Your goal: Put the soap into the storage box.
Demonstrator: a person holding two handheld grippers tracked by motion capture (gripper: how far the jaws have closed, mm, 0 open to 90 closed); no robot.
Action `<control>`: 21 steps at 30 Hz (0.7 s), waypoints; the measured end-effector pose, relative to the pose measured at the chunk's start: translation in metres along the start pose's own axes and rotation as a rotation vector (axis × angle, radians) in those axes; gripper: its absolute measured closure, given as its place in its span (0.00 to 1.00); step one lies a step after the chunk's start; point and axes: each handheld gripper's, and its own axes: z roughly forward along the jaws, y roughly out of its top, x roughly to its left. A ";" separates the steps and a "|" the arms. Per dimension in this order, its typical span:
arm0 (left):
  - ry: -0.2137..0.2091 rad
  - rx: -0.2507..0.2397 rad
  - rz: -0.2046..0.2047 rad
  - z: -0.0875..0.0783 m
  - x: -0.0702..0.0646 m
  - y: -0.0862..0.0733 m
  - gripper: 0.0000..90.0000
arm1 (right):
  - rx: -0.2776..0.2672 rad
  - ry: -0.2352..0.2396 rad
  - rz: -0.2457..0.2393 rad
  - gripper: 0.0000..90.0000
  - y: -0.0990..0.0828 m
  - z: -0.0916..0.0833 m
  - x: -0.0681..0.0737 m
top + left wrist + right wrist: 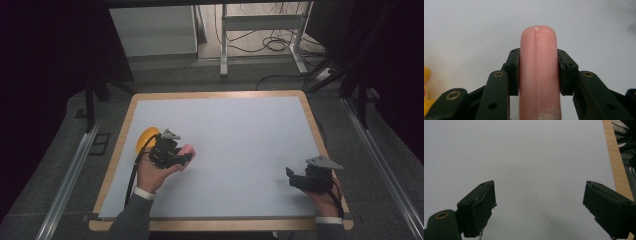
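A dark room with a white desk frame and loose cables on the floor lies beyond the table (125,131), a wooden-edged board covered by a plain white sheet and bare over most of its area. At the table's left edge a yellow rounded object (145,138) lies on the sheet just behind the person's left hand; its yellow edge also appears at the lower left of the left gripper view, and what it is cannot be told. The right gripper (295,179) rests low over the sheet near the right front corner, its jaws spread wide with nothing between them. The left gripper (184,159) holds a pink sausage-shaped cylinder (538,72), its two pads pinching the sides of the piece below the rounded tip, which projects past the pads. The cylinder appears smooth and slightly glossy, with a fine moulding seam along its length, so it is probably light, somewhat yielding and inclined to slip or pivot. A hold across the mid-length, as here, seems soundest; moderate pressure should suffice.
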 end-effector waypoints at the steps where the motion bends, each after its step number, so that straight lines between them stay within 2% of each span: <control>1: 0.000 0.000 0.000 0.000 0.000 0.000 0.67 | 0.000 0.000 0.000 0.12 0.000 0.000 0.000; 8: 0.018 -0.007 -0.004 -0.007 0.005 0.004 0.67 | 0.002 0.000 -0.003 0.12 0.000 0.000 0.000; 21: 0.030 -0.009 -0.011 -0.010 0.013 0.008 0.67 | 0.005 0.001 -0.007 0.12 -0.001 0.002 0.000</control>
